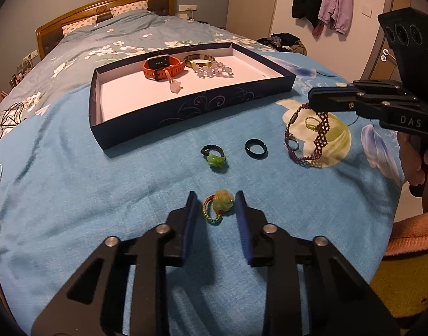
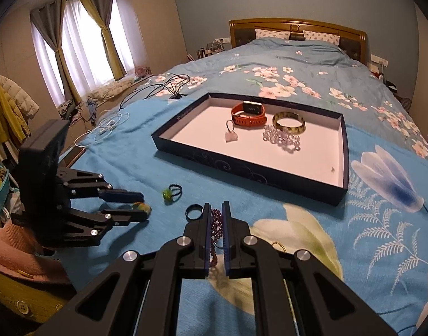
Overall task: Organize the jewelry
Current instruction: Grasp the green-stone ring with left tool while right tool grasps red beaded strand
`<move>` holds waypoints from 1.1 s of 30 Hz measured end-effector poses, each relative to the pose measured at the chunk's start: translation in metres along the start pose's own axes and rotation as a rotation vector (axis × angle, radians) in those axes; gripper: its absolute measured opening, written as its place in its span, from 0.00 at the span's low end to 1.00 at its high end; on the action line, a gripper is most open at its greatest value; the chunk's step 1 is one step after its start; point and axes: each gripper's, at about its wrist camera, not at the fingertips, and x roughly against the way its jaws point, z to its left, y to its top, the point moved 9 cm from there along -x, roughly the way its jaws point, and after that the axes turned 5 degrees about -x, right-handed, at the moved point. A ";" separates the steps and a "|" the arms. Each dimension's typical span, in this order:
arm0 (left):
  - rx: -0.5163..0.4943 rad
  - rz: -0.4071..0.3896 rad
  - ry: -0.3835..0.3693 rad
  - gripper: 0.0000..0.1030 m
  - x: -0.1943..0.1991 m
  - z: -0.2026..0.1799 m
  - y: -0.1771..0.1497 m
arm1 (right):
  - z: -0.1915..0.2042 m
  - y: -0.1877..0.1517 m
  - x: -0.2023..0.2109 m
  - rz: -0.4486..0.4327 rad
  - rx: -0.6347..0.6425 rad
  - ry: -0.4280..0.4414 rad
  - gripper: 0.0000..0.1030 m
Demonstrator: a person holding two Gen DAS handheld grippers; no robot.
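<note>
Both grippers are picking loose jewelry off the bedspread for the box tray.

The left gripper (image 1: 216, 205) straddles a green bead charm on a multicolour cord loop (image 1: 218, 206); its jaws stand a little apart, not yet pressing, set either side so they can pinch it. The right gripper (image 2: 216, 225) is clamped on the purple beaded bracelet (image 2: 216, 224), which hangs off the blanket, free to be carried. The navy tray (image 1: 169, 113) sits at 12 o'clock, already holding an orange watch (image 1: 162, 67), a bangle (image 1: 198, 60) and a clear bead bracelet (image 1: 214, 70). A black ring (image 1: 256, 148) and a green charm ring (image 1: 214, 158) wait between.
</note>
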 end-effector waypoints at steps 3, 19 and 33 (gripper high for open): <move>-0.007 -0.001 -0.009 0.17 -0.001 -0.003 0.001 | 0.002 0.002 0.002 -0.007 0.001 0.004 0.00; -0.010 -0.007 -0.024 0.16 -0.001 -0.008 0.001 | -0.029 -0.021 -0.037 0.110 -0.054 -0.078 0.12; -0.002 -0.014 -0.018 0.16 0.000 -0.005 0.002 | -0.024 -0.017 -0.037 0.085 -0.030 -0.062 0.07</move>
